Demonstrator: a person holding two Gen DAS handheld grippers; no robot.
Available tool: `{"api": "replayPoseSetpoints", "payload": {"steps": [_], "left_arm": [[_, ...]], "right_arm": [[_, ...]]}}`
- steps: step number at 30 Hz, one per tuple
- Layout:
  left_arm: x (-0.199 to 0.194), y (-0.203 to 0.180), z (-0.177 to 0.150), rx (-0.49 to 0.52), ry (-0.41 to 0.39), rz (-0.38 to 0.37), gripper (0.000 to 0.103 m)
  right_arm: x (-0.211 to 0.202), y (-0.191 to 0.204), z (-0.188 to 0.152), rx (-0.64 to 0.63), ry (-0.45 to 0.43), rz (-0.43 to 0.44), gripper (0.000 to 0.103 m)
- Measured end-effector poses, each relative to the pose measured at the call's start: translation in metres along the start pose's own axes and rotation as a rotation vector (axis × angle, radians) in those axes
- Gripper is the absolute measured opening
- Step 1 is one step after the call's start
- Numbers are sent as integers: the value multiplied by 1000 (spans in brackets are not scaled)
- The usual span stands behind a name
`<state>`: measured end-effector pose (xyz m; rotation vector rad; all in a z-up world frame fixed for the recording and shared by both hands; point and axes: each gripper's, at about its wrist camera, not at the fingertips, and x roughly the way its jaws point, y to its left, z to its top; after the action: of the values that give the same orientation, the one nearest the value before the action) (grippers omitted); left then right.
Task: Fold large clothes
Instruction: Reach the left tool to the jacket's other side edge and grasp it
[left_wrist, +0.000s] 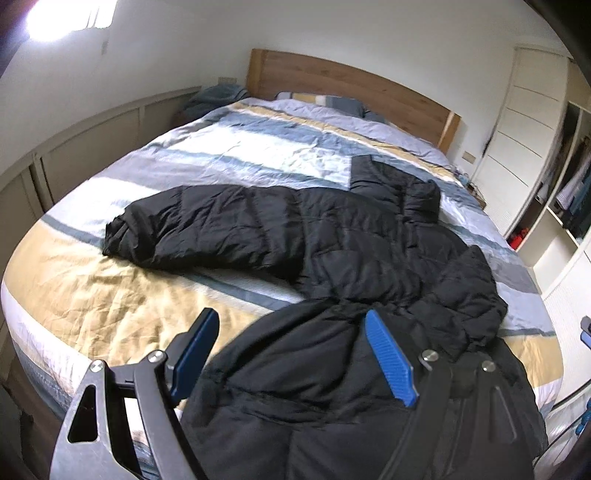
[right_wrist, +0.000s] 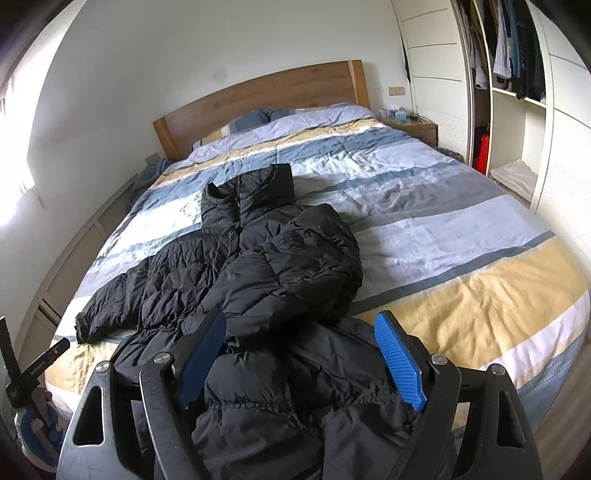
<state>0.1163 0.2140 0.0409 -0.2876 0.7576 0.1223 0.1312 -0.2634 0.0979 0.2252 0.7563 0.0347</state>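
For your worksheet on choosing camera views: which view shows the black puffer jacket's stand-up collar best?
The right wrist view: the black puffer jacket's stand-up collar faces the camera, its opening visible against the striped duvet. The left wrist view shows the collar only side-on, farther off.

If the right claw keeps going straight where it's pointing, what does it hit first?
Most likely the puffy black quilted jacket lying directly ahead between the open right claw; exact depth is unclear.

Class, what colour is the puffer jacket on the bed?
Black; the puffer jacket shows best in the right wrist view.
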Motion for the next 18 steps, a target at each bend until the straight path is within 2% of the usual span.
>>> {"api": "replayPoseSetpoints", "payload": {"steps": [8,14,16,18], "left_arm": [[38,70,16,-77,60,50,81],[71,137,25,-195,98,82,81],[82,157,25,-253,113,69,81],[97,182,27,-335,131,22,81]], "right_arm": [[25,16,7,8,30,-21,82],[52,24,12,13,71,-41,82],[60,27,12,10,83,-42,82],[70,28,11,6,99,-47,82]]}}
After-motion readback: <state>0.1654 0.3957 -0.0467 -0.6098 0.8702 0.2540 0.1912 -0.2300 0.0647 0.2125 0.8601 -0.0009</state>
